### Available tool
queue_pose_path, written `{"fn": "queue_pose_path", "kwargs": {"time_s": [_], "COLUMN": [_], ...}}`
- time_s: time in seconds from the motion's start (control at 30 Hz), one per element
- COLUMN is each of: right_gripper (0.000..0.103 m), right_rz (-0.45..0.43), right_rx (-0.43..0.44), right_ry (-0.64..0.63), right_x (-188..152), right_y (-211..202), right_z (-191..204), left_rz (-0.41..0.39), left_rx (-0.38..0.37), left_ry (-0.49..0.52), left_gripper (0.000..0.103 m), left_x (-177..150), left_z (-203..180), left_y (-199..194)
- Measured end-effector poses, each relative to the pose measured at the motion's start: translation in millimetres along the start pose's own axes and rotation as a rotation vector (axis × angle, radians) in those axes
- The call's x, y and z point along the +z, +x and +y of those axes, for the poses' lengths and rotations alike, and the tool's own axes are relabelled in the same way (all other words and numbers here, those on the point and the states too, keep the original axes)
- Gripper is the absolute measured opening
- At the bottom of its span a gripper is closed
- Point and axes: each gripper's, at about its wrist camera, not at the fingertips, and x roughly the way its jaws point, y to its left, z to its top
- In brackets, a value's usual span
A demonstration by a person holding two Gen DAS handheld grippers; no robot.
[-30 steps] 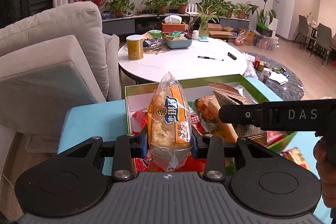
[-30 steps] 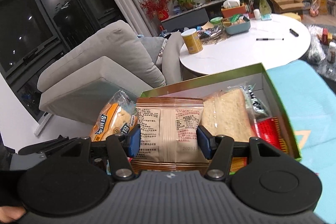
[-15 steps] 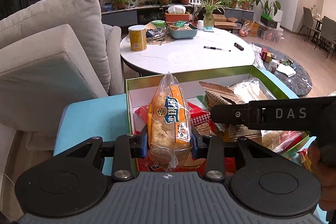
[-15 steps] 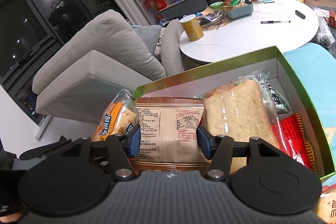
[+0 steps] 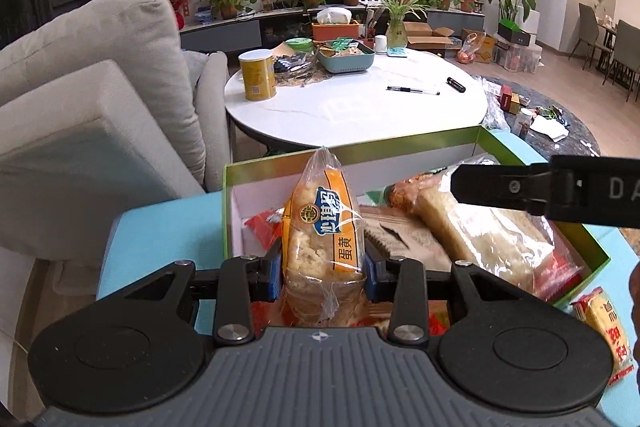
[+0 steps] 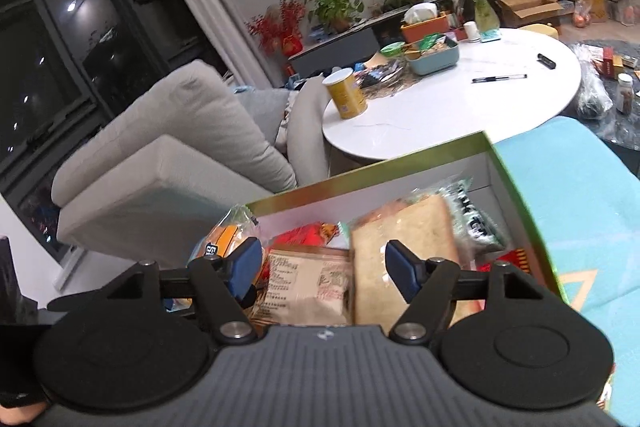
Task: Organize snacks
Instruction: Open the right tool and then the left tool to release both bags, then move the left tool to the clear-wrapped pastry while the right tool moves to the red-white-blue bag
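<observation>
The green box (image 6: 520, 203) holds bread, brown and red packets. Left gripper (image 5: 322, 271) clamps the orange-labelled cake bag (image 5: 322, 227); right gripper (image 6: 322, 267) jaws spread, empty.

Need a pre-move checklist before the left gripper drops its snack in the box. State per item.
1. Left gripper grip on the orange pack: ok, pads clamp both sides and the pack stands upright.
2. Pack over the green box: ok, it sits above the box's near left part.
3. Free spot below the pack: cannot tell, the pack hides the floor under it; red wrappers lie beside.
4. Right gripper let go: ok, jaws stand open over the brown packet, pads clear of it.
5. Right gripper out of the left's path: not ok, its finger reaches across the box.
</observation>
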Motion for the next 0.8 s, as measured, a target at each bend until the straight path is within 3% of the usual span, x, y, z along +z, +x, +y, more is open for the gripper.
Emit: {"fn": "queue_pose_path", "kwargs": {"time_s": [0.33,0.37,0.43,0.5,0.8], "right_gripper": [0.079,0.079,0.079,0.079,0.079], "right_rz": [-0.01,-0.009,-0.006,-0.002,0.0], "right_rx": [-0.016,-0.017,-0.015,-0.012,-0.008], "right_ry": [0.013,0.01,0.009,0.004,-0.028], "right_x": [5,5,4,4,-4], "right_y": [-1,-1,-1,0,-8], "right_z": [-5,-5,-4,-3,9], "left_rz": [0.04,0.041,0.031,0.011,-0.035], "left_rx": [0.042,0.041,0.047,0.062,0.067], "left_ry": [0.008,0.002,-0.017,-0.025,-0.004], "left_gripper": [0.036,0.037,0.054,0.063,0.073], "left_x": [16,15,14,14,0], "left_z": [-9,-8,-5,-3,-1], "left_y": [32,32,29,22,-13]}}
